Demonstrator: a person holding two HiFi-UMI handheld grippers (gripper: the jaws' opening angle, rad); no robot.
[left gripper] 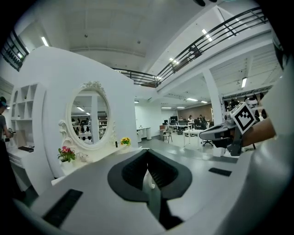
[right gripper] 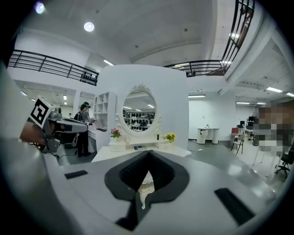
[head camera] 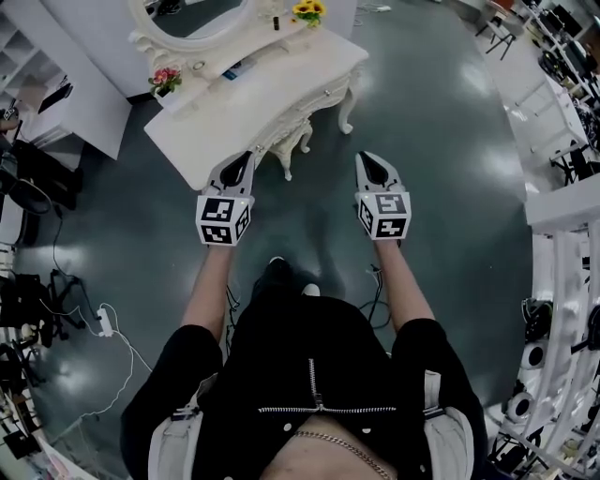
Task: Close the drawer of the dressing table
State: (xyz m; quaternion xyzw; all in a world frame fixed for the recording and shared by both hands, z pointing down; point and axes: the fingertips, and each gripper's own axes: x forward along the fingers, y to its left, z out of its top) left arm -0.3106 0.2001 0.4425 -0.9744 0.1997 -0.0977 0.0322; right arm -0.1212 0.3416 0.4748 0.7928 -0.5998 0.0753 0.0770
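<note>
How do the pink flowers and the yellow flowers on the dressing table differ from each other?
Colour: the pink flowers have pink blooms with green leaves, while the yellow flowers have yellow blooms.
Place: in the right gripper view the pink flowers stand left of the oval mirror, and the yellow flowers stand right of it.
Shared: both are small bunches standing on the white dressing table, near the mirror's foot.

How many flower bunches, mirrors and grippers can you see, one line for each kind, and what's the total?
Flower bunches: 2, pink flowers and yellow flowers
Mirrors: 1, the oval mirror
Grippers: 2, left gripper and right gripper
Total: 5
</note>
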